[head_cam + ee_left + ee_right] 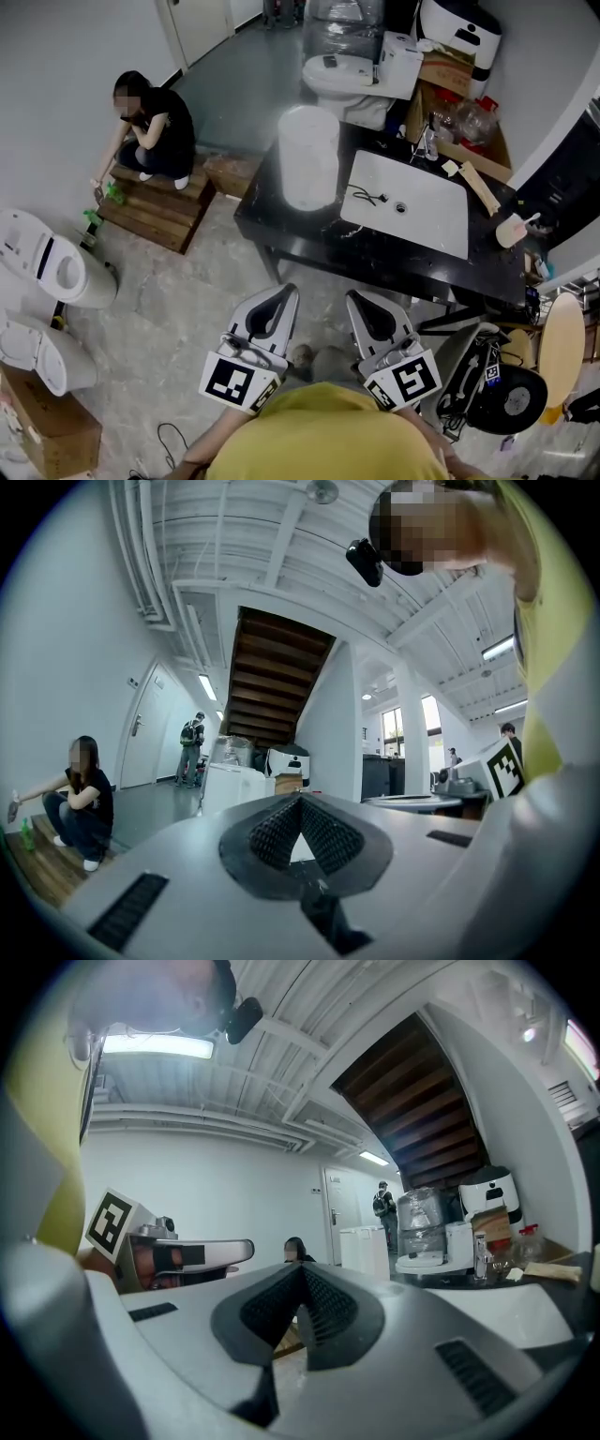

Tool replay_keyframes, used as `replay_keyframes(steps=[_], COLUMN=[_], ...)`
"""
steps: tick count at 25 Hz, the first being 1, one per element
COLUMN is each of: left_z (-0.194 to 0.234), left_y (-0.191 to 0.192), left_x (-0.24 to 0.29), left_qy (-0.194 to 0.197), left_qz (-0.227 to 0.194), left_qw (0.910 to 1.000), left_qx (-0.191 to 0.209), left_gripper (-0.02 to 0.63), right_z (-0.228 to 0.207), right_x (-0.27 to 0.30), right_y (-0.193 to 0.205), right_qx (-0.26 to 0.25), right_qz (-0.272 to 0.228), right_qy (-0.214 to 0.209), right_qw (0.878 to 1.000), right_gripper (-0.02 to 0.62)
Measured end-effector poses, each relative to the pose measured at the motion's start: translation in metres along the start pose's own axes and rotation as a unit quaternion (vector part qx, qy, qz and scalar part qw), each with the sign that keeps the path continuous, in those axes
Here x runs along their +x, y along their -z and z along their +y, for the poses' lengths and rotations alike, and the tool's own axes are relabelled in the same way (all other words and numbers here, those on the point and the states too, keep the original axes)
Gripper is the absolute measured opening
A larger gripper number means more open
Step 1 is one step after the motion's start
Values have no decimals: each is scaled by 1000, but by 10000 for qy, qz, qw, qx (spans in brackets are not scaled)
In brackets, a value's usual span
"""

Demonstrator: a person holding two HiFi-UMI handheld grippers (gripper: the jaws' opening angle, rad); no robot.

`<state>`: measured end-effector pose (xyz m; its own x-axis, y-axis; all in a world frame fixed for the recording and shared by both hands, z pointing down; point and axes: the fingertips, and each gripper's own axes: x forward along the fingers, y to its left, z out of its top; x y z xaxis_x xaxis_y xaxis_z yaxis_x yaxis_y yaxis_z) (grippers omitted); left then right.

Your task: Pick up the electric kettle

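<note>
No electric kettle can be told for certain in any view. A tall white cylinder (307, 156), blurred, stands on the left end of the black table (281, 239). Both grippers are held low in front of the person in the yellow top, short of the table's near edge and pointing toward it. My left gripper (284, 292) (300, 801) is shut, its ribbed pads meeting with nothing between them. My right gripper (356, 298) (302, 1272) is shut too and holds nothing. The two grippers sit side by side, a small gap apart.
A white sink basin (441, 220) lies on the table. A person crouches on a wooden pallet (164, 211) at the left. White toilets (56, 272) stand at the far left and another toilet (342, 80) behind the table. Clutter and a black disc (511, 398) crowd the right.
</note>
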<state>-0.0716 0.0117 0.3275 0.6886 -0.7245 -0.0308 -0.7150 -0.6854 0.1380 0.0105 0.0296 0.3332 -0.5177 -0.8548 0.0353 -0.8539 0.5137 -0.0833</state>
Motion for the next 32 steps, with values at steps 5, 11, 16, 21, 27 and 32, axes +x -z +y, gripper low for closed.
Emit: replay_keyframes(steps=[5,11,16,21,27,32], left_z=[10,25,45,63,88,113], left_y=[-1,3,3,8,3,2], left_x=[2,16,36,63,95,115], left_qy=[14,-10,-75,-159,-226,-304], left_qz=[8,48,50,103,85,65], left_qw=[10000,10000,9999,9998,9997,9995], left_qx=[4,-38,-55,-24,8,-54], left_gripper=[8,9,9,9,9,9], right_z=[-3,-10,-22,-42,-65,-78], right_x=[10,28,55,82,119,149], right_y=[4,9,7,4,-1,-4], right_qx=[-83,3,-6,-37,-111,-132], right_qz=[77,114,81,83,43,74], right_qy=[-62,-135,-291,-481,-680,-801], right_qw=[9999,9998,9995,9988,9976,9967], right_gripper=[17,17,17,17,17,17])
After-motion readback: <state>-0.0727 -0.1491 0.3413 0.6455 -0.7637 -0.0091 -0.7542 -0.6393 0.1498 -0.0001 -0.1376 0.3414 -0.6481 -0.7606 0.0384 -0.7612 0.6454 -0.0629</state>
